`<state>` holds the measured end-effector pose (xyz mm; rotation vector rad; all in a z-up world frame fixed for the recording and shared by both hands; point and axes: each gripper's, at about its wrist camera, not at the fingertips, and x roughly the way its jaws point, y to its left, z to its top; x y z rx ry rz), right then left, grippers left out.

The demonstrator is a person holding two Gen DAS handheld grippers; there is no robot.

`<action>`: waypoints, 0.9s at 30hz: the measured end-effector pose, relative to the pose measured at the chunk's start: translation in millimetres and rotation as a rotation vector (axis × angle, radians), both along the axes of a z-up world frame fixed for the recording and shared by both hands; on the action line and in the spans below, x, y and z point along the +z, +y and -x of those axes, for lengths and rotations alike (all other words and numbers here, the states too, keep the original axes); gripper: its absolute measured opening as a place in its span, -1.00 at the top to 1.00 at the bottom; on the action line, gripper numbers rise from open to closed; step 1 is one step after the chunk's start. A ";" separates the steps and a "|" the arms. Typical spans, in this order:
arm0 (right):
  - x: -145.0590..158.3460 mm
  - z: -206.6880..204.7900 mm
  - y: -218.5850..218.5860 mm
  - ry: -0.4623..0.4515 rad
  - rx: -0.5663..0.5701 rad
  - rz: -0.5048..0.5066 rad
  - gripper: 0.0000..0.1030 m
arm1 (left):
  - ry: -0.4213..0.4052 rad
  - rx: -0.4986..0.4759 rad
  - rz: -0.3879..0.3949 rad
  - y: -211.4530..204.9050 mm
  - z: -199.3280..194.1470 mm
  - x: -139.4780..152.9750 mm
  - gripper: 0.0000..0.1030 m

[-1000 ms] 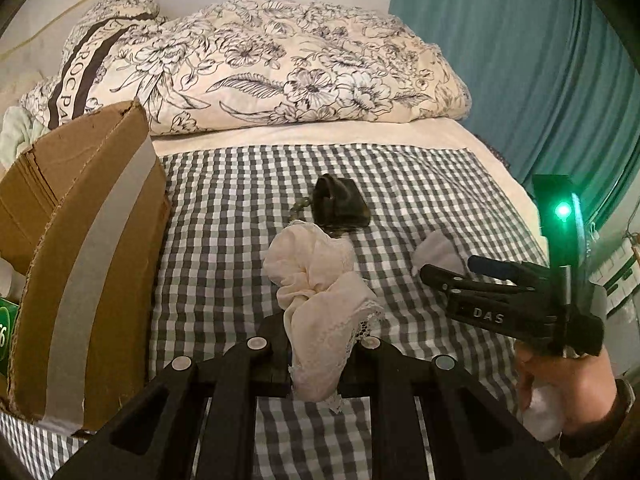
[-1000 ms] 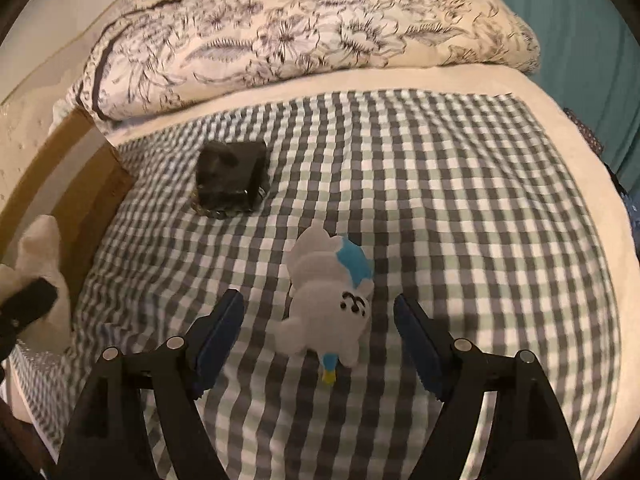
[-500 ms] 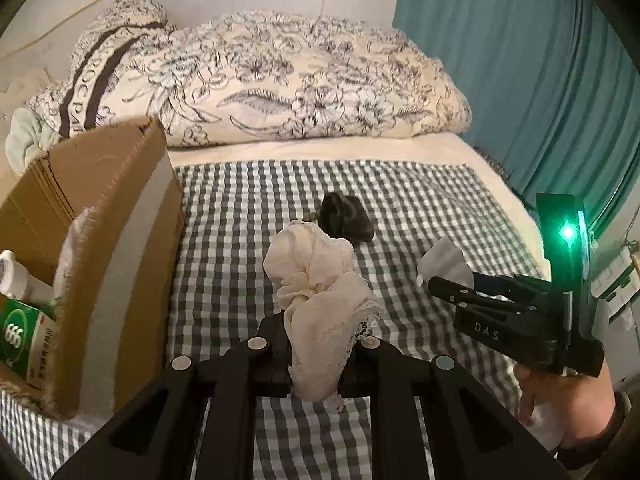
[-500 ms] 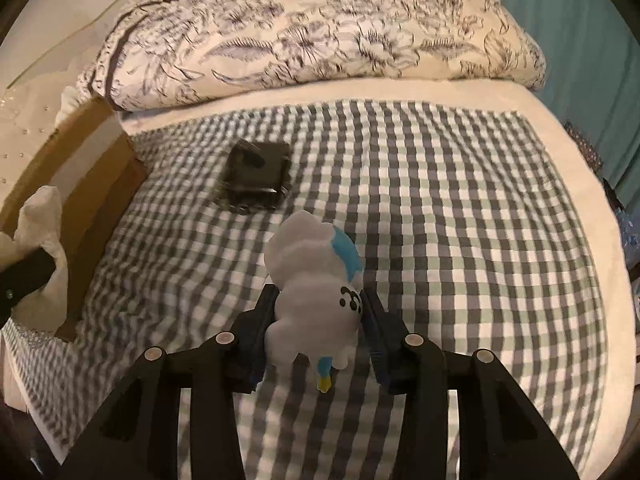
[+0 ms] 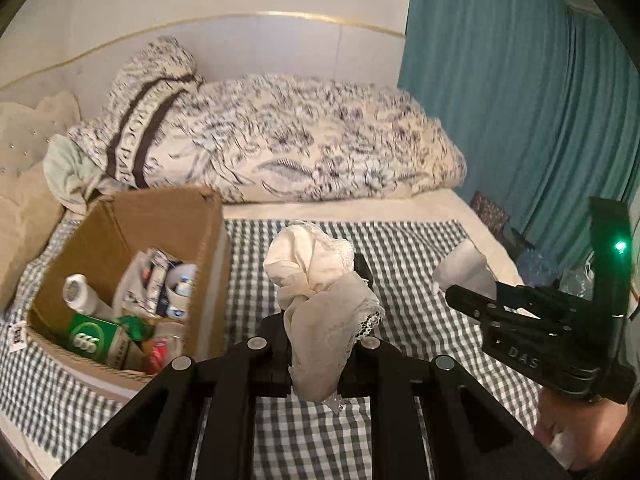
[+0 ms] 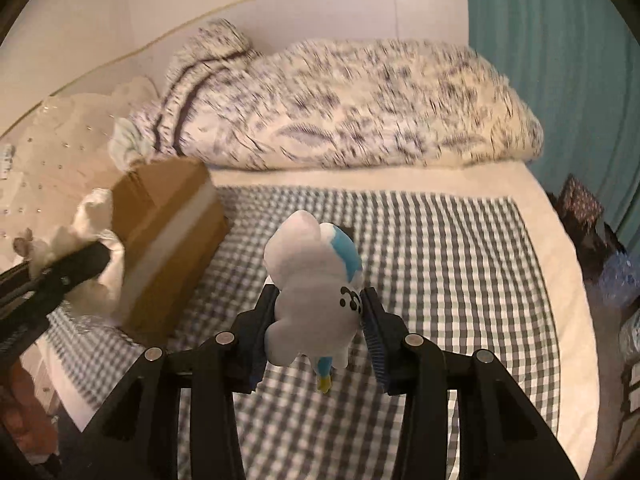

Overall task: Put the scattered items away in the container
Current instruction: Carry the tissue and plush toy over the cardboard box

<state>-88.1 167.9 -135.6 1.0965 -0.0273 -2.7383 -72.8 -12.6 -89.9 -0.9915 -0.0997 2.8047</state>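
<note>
My left gripper (image 5: 316,344) is shut on a cream lace cloth (image 5: 320,292) and holds it up above the checked bedspread, just right of the open cardboard box (image 5: 208,240). The box holds several bottles and packets. My right gripper (image 6: 318,320) is shut on a grey and blue plush toy (image 6: 316,280), lifted off the bed. The right gripper also shows in the left wrist view (image 5: 472,300), and the left gripper with the cloth (image 6: 96,240) shows at the left of the right wrist view beside the box (image 6: 172,224). The dark item on the bed is mostly hidden behind the cloth.
A floral duvet (image 5: 320,140) and pillows lie across the head of the bed. A teal curtain (image 5: 520,100) hangs on the right. Dark bags and plastic stand beside the bed on the right (image 6: 588,220).
My right gripper closed on the plush toy and lifted it off the bed. My left gripper rose with the cloth, so the inside of the box came into view.
</note>
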 end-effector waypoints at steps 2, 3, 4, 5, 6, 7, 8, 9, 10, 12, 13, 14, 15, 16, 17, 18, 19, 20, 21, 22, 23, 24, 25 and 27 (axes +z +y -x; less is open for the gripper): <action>15.5 -11.5 -8.7 0.031 0.012 0.002 0.21 | 0.020 0.009 0.000 -6.6 -8.6 10.3 0.73; 22.1 -16.9 -12.5 0.046 0.017 0.005 0.21 | 0.028 0.013 0.000 -9.3 -12.1 14.4 0.73; 27.9 -21.5 -16.1 0.059 0.023 0.008 0.21 | 0.038 0.021 0.001 -13.6 -17.1 19.9 0.73; 33.0 -26.0 -19.9 0.071 0.029 0.005 0.21 | 0.043 0.026 0.000 -17.1 -20.1 22.9 0.73; 38.0 -30.5 -24.5 0.083 0.033 -0.002 0.21 | 0.048 0.033 -0.003 -21.7 -24.2 26.3 0.73; 43.5 -35.2 -30.1 0.096 0.038 -0.009 0.21 | 0.054 0.039 -0.005 -25.8 -27.7 29.1 0.73; 47.7 -39.7 -34.3 0.105 0.044 -0.013 0.21 | 0.064 0.048 -0.005 -31.0 -32.0 33.5 0.73; 51.4 -43.6 -37.7 0.113 0.050 -0.013 0.21 | 0.069 0.052 -0.004 -33.7 -34.9 35.8 0.73; 56.0 -47.7 -42.0 0.123 0.056 -0.014 0.21 | 0.076 0.058 -0.003 -37.4 -38.0 38.9 0.73; 64.5 -54.7 -50.3 0.144 0.068 -0.014 0.21 | 0.092 0.069 0.001 -45.2 -44.8 45.1 0.73; 68.4 -57.9 -54.9 0.152 0.074 -0.013 0.21 | 0.098 0.075 0.002 -49.0 -47.3 47.9 0.73; 71.5 -60.1 -58.7 0.159 0.081 -0.012 0.21 | 0.103 0.080 0.002 -53.3 -49.7 50.6 0.73; 74.1 -61.8 -62.3 0.164 0.086 -0.011 0.21 | 0.106 0.084 0.002 -56.7 -51.8 52.2 0.73; 76.6 -64.1 -66.6 0.170 0.093 -0.009 0.21 | 0.110 0.088 0.002 -60.5 -54.2 54.1 0.73; 78.5 -65.9 -70.8 0.175 0.100 -0.008 0.21 | 0.113 0.093 0.002 -64.7 -56.0 55.8 0.73; 79.9 -66.8 -74.9 0.179 0.108 -0.008 0.21 | 0.115 0.096 0.002 -67.7 -57.3 56.9 0.73; 81.2 -67.3 -79.3 0.183 0.115 -0.008 0.21 | 0.116 0.101 0.003 -72.0 -58.2 58.2 0.73; 82.5 -67.6 -83.6 0.186 0.120 -0.009 0.21 | 0.117 0.103 0.003 -74.6 -58.5 58.9 0.73; 83.8 -67.3 -87.2 0.189 0.124 -0.010 0.21 | 0.119 0.106 0.005 -77.4 -59.4 59.6 0.73; 85.5 -66.7 -91.2 0.192 0.129 -0.009 0.21 | 0.121 0.110 0.006 -81.3 -60.1 60.5 0.73; 86.8 -65.6 -95.2 0.196 0.133 -0.007 0.21 | 0.122 0.113 0.008 -85.2 -60.0 61.6 0.73; 87.9 -64.8 -99.1 0.200 0.138 -0.005 0.21 | 0.123 0.117 0.010 -88.1 -59.3 62.4 0.73; 89.4 -64.1 -103.5 0.204 0.143 -0.005 0.21 | 0.126 0.122 0.013 -93.2 -59.0 63.8 0.73; 93.2 -63.1 -113.0 0.211 0.156 -0.006 0.21 | 0.128 0.133 0.013 -100.3 -58.7 65.3 0.73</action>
